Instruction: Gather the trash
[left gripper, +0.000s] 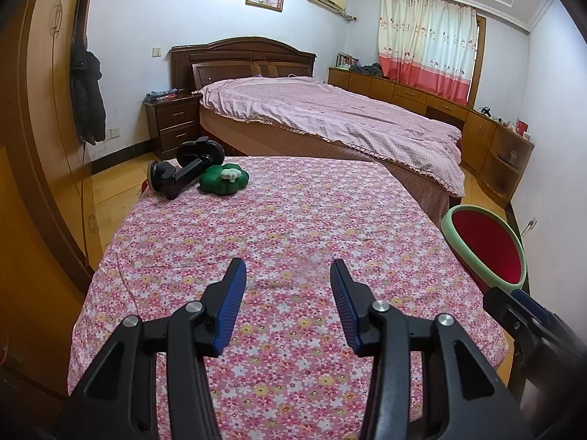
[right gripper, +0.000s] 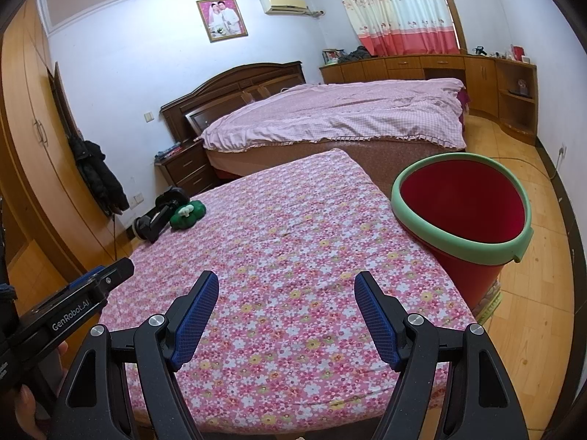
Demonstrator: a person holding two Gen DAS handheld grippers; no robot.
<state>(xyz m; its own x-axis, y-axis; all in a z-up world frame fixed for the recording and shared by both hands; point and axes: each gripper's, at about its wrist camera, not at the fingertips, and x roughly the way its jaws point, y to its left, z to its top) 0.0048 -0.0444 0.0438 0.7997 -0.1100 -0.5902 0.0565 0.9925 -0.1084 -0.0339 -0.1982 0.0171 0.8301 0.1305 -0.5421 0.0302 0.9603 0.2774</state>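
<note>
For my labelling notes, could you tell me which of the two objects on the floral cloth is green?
The flower-shaped cushion with a white centre; the phone holder touching it is black.

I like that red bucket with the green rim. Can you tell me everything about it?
The round red plastic-looking bucket with a thick pale green rim stands upright on the wooden floor, close against the right side of the flowery pink tablecloth. It looks empty inside. A small notch sticks out of its rim. Neither gripper touches it.
</note>
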